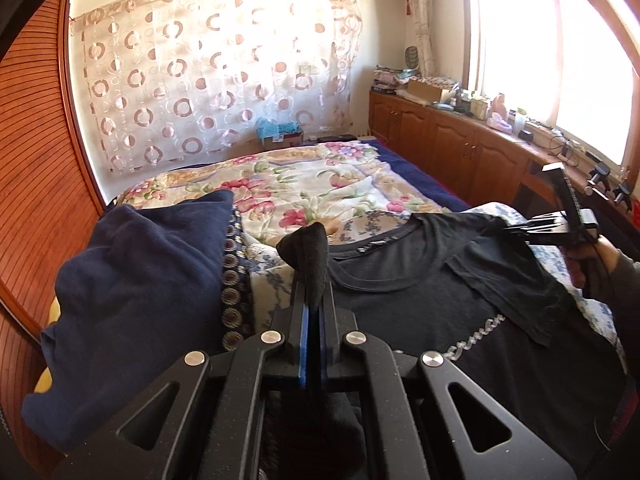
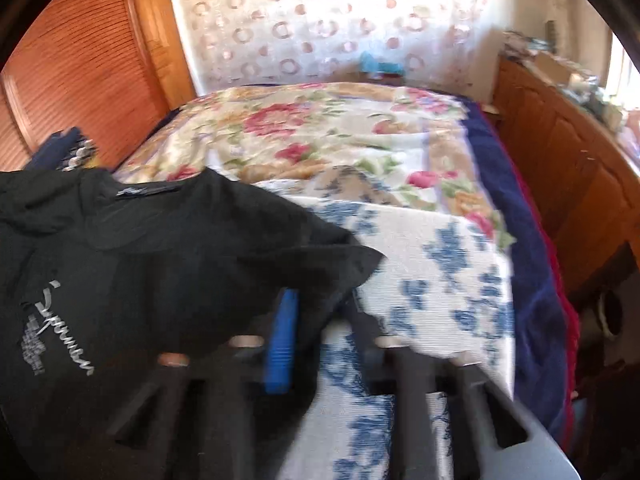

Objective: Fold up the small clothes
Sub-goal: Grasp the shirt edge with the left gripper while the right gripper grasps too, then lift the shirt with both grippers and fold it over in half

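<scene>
A black T-shirt [image 1: 420, 292] with white lettering lies face up on a blue-and-white floral cloth [image 2: 432, 264] on the bed. My left gripper [image 1: 312, 264] is shut on the shirt's left shoulder fabric, which bunches up between its fingers. My right gripper [image 1: 516, 229] shows at the shirt's right sleeve in the left wrist view. In the right wrist view the image is blurred; the right gripper [image 2: 320, 300] has its fingers apart, and the black sleeve [image 2: 320, 256] drapes over the left blue pad [image 2: 282, 344].
A dark navy folded garment [image 1: 132, 300] lies to the left on the bed. A floral blanket [image 1: 300, 184] covers the far bed. A wooden louvred wardrobe [image 1: 36, 200] stands left; wooden cabinets [image 1: 460, 140] with clutter run along the right under the window.
</scene>
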`<state>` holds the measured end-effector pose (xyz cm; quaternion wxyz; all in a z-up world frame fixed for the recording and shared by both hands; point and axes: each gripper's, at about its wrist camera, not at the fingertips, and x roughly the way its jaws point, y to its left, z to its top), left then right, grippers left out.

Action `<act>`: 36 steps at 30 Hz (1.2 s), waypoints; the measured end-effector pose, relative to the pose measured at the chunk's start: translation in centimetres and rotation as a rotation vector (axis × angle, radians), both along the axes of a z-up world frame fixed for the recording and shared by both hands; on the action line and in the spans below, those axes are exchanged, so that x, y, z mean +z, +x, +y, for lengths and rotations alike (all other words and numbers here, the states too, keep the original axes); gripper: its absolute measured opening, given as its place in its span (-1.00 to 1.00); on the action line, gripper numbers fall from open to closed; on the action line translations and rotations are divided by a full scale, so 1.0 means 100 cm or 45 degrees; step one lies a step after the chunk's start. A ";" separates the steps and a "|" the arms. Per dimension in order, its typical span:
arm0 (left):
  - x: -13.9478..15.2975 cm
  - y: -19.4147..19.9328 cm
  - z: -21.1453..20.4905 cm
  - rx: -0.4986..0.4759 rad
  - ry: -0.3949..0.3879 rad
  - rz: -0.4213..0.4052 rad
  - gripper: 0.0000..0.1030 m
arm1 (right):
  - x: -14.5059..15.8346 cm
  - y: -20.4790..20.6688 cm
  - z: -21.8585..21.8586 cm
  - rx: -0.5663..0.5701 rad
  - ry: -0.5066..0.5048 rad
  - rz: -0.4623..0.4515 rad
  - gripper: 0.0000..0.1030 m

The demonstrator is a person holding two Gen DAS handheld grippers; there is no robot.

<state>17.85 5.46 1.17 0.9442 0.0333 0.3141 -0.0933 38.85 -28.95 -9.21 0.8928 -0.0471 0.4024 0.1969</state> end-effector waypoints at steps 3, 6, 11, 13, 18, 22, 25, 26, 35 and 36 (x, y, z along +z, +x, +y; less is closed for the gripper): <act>0.006 -0.018 -0.003 -0.017 -0.026 -0.019 -0.91 | 0.007 -0.017 0.007 0.037 -0.027 -0.033 -0.89; 0.013 -0.045 -0.006 -0.034 -0.036 -0.043 -0.91 | 0.029 -0.046 0.003 0.064 0.035 -0.118 -0.90; 0.028 -0.094 -0.004 -0.033 -0.043 -0.109 -0.91 | 0.058 -0.117 -0.007 0.088 0.097 -0.255 -0.90; 0.032 -0.119 0.002 -0.015 -0.066 -0.139 -0.91 | 0.061 -0.149 -0.015 0.087 0.101 -0.283 -0.90; 0.027 -0.173 0.016 0.032 -0.096 -0.160 -0.91 | 0.056 -0.223 -0.034 0.102 0.097 -0.301 -0.90; 0.018 -0.201 0.023 0.056 -0.114 -0.141 -0.91 | 0.049 -0.278 -0.050 0.110 0.104 -0.276 -0.90; 0.007 -0.219 0.028 0.073 -0.105 -0.125 -0.91 | 0.047 -0.311 -0.059 0.117 0.083 -0.261 -0.90; 0.004 -0.224 0.033 0.083 -0.115 -0.117 -0.91 | 0.046 -0.318 -0.062 0.117 0.093 -0.254 -0.90; -0.016 -0.257 0.040 0.145 -0.119 -0.057 -0.91 | 0.050 -0.351 -0.071 0.111 0.113 -0.248 -0.90; -0.019 -0.258 0.040 0.146 -0.111 -0.050 -0.91 | 0.048 -0.354 -0.072 0.111 0.102 -0.239 -0.90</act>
